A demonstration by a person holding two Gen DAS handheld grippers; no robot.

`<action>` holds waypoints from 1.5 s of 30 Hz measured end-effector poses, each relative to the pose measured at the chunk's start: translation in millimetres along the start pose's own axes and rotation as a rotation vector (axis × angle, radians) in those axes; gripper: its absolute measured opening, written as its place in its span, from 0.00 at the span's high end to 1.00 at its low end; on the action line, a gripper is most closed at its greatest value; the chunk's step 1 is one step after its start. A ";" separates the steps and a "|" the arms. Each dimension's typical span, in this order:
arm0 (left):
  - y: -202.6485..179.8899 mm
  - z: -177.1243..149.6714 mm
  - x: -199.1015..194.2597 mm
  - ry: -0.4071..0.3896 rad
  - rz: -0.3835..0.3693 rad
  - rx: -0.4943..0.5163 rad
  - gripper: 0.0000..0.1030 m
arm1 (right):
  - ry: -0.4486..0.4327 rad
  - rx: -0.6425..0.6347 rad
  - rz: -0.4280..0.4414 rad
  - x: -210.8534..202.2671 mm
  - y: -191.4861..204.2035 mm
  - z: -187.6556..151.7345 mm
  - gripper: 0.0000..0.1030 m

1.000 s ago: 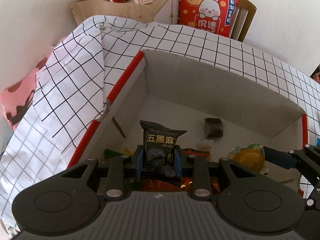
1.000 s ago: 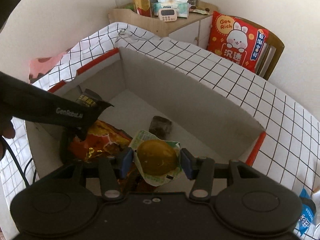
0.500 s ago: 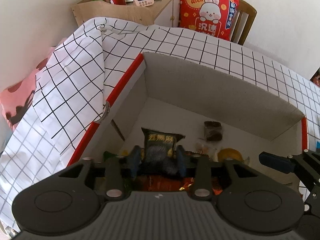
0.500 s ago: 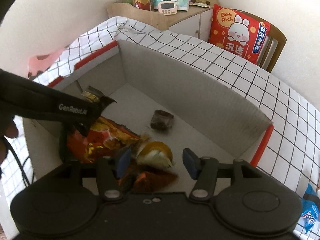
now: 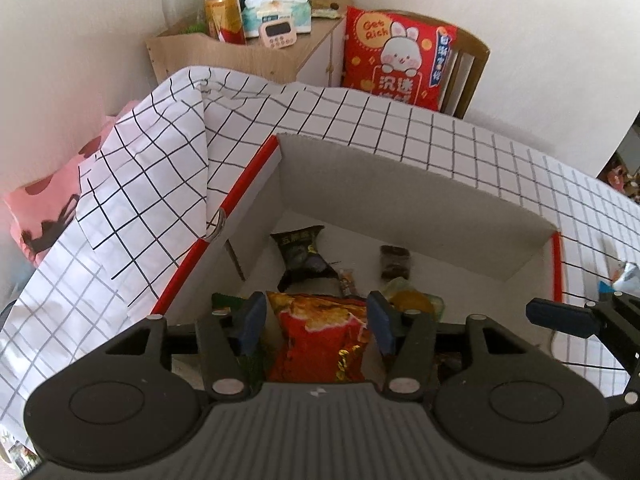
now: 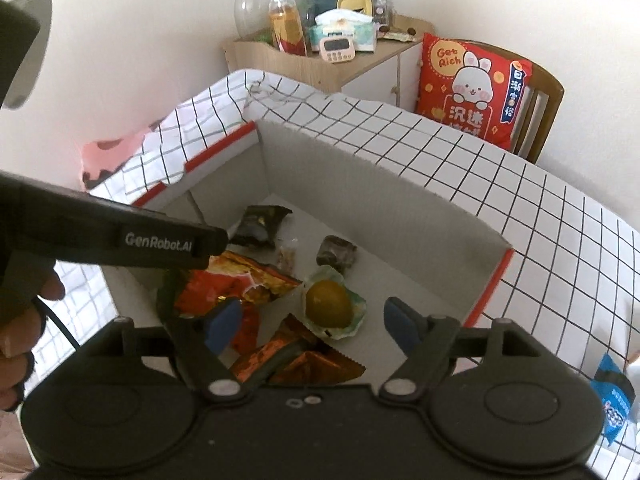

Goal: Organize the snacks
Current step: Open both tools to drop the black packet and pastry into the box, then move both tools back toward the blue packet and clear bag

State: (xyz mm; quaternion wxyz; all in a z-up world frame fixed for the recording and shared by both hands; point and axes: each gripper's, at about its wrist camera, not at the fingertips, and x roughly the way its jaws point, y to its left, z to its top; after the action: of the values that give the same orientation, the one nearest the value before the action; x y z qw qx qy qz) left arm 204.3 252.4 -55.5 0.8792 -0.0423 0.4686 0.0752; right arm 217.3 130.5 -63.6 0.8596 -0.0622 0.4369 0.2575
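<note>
Fingers (image 5: 254,316) of both grippers opening, empty.

A lived-in home room. At the top of the frame a wooden cabinet (image 5: 256,56) stands against a plain wall, crowded with a drink bottle (image 5: 224,12), tissue pack (image 5: 280,10) and pink timer (image 5: 279,34). Right of it, a wooden chair (image 5: 468,68) holds a red rabbit cushion (image 5: 396,60). A grid-pattern cloth (image 5: 160,176) covers the tabletop.

Cardboard box (image 6: 384,184) is open-topped, so access from above is clear. Bare floor runs along its far and right walls; the near-left is piled with an orange-red chip bag (image 5: 320,336), black sesame packet (image 5: 300,254) and yellow-centred pastry (image 6: 330,304). The left gripper's body (image 6: 120,240) crosses over the box's left side.
</note>
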 end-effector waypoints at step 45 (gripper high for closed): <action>-192.6 -116.0 -102.1 -0.107 -0.297 0.211 0.30 | -0.299 0.317 -0.146 -210.8 -152.2 -172.5 0.00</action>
State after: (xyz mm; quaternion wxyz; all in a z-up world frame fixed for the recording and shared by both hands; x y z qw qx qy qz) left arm 86.4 36.4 -34.7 0.9039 -0.0144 0.4150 -0.1026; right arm 66.6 -139.5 -21.8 0.9302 0.0809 0.3338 0.1293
